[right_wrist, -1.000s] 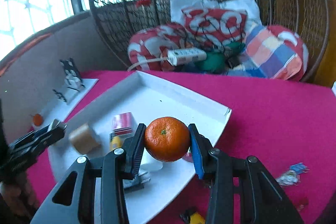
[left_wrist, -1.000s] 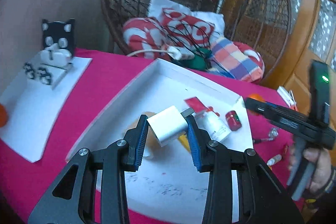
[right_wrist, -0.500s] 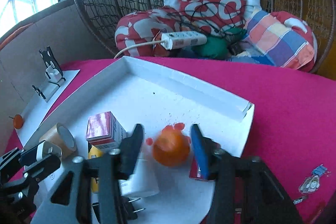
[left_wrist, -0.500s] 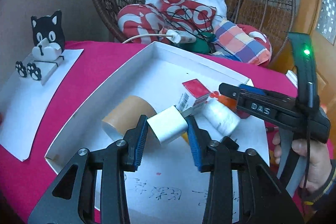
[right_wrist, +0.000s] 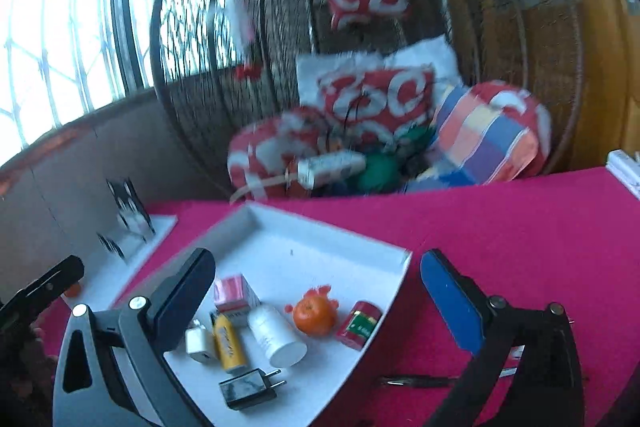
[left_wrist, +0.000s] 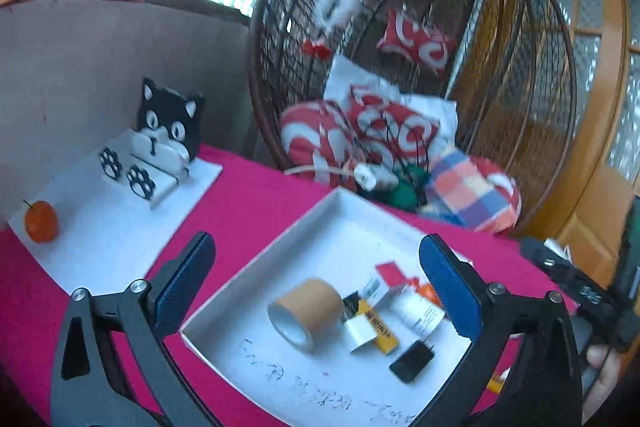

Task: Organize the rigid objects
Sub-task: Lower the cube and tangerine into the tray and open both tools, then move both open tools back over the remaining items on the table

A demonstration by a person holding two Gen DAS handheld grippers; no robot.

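Note:
A white tray (left_wrist: 320, 227) lies on the pink cloth and holds several objects. My left gripper (left_wrist: 316, 267) hovers over its near side, its jaws opening wide with nothing between them. Below it lie the white charger (left_wrist: 360, 333), a tape roll (left_wrist: 306, 307) and a black charger (left_wrist: 412, 361). My right gripper (right_wrist: 318, 281) is also opening and holds nothing. The orange (right_wrist: 314, 315) rests in the tray (right_wrist: 320, 247) below it, between a white bottle (right_wrist: 276, 335) and a red can (right_wrist: 360, 319). Each gripper shows at the edge of the other's view.
A black-and-white cat stand (left_wrist: 164, 135) and a small orange fruit (left_wrist: 40, 221) sit on a white sheet left of the tray. A wicker hanging chair with cushions (left_wrist: 380, 131) and a power strip (right_wrist: 332, 167) stands behind the table. A pen (right_wrist: 416, 381) lies right of the tray.
The left gripper let go of the white charger and the right let go of the orange; both now lie in the tray. Both grippers opened wide, rose and drew back.

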